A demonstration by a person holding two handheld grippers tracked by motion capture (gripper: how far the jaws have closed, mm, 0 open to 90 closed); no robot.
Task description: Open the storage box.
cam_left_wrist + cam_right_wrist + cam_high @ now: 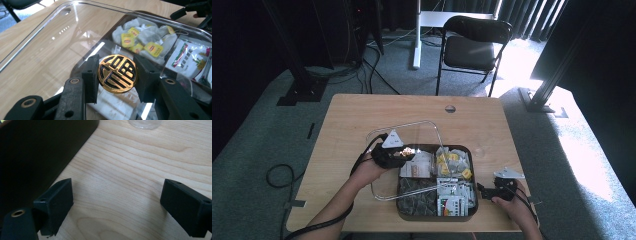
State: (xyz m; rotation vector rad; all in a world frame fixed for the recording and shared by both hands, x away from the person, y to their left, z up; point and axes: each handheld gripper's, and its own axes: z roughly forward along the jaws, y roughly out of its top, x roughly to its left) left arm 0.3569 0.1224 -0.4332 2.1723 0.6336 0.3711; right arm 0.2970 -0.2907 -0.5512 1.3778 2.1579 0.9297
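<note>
Left gripper (117, 75) clamped on round gold-and-black knob (117, 73) of clear plastic lid (50, 50), lid tilted over dark compartmented tea box (472, 200); right gripper (117, 207) spread wide, empty, above wooden table (140, 170) beside box

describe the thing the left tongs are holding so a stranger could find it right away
On the wooden table sits a dark compartment box of tea bags. Over its left side the left tongs clamp the clear lid's round gold knob, the only shiny metal piece there.
</note>
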